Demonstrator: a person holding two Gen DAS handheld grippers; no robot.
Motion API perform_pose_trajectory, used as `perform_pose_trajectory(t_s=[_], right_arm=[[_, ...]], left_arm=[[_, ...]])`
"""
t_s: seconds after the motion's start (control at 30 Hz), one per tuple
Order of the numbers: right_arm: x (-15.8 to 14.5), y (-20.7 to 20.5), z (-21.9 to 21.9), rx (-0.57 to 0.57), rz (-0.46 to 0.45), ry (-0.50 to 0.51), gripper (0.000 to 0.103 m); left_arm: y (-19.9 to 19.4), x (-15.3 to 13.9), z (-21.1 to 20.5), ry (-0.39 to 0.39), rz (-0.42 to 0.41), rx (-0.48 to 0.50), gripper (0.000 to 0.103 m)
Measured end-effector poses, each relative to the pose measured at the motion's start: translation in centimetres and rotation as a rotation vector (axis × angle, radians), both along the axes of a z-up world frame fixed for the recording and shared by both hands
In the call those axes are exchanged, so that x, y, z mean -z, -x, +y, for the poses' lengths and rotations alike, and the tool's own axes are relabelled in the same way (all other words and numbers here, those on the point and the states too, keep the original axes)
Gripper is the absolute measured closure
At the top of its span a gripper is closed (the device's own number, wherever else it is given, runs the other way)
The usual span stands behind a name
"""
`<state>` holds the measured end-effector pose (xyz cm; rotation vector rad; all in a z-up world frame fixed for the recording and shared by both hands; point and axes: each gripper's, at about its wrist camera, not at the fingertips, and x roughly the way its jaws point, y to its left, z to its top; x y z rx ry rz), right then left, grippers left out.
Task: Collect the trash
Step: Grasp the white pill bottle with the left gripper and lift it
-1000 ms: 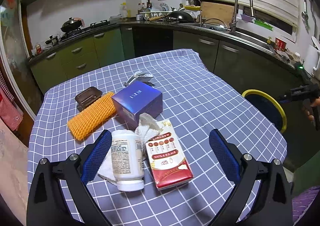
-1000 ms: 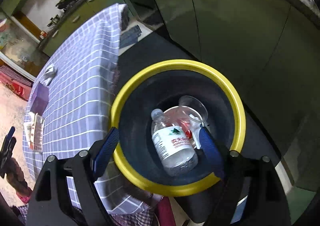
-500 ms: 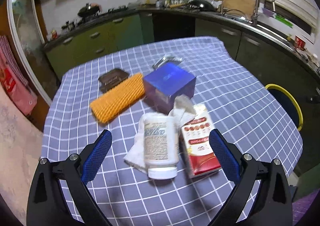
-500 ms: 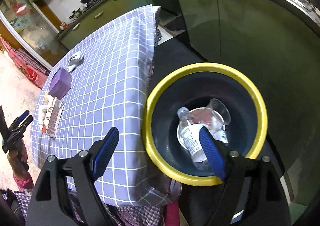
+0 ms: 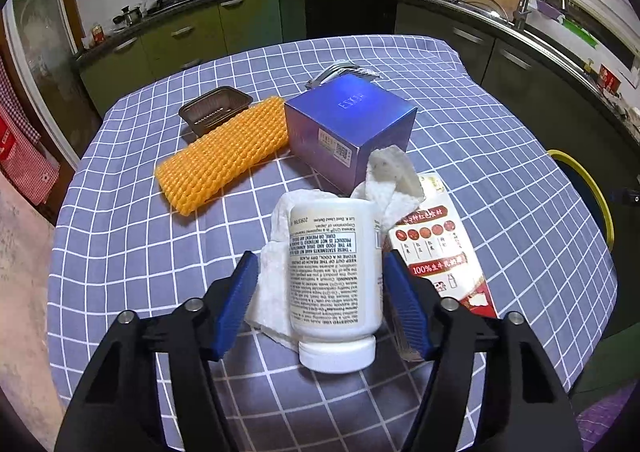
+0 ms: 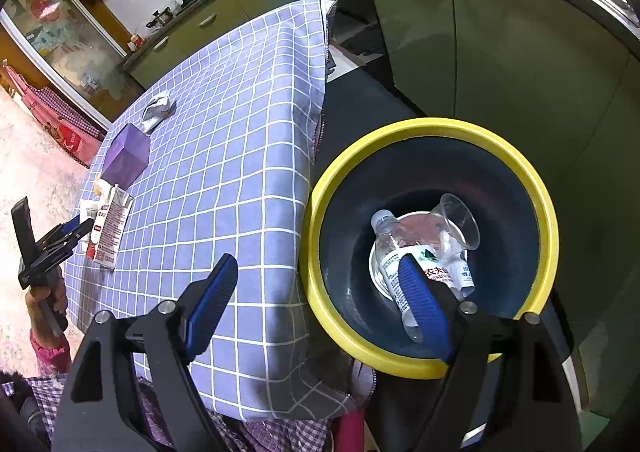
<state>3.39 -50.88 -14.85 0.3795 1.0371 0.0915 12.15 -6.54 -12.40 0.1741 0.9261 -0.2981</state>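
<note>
Lowered since before, left gripper (image 5: 316, 294) jaws, just closing, flank white bottle (image 5: 334, 272) without clear contact; right gripper (image 6: 316, 304) gapes empty.

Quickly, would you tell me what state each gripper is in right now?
Left gripper: open, jaws just closing around the white bottle, left pad still clear of it.
Right gripper: open, empty, beside the bin.

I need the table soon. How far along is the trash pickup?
Done: a water bottle and a plastic cup lie in the bin. In hand: the left gripper has been closing around the white bottle. Left: tissue, carton, purple box, orange netting, brown tray, foil wrapper.
</note>
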Motion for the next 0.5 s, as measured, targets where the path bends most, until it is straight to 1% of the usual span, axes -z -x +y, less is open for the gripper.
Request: perform_pose_trajectory(t_s=[0.33,0.5], right_arm=[[-0.08,-0.38,0.61,-0.012,0.003,0.001,0.025],[-0.08,-0.37,0.66,-0.013,0.002,-0.003,0.025]], left_arm=[[-0.51,0.66,-0.60,0.001,0.015,0.027,0.055],[-0.56,0.64,-0.65,0.003,0.013,0.027,0.055]])
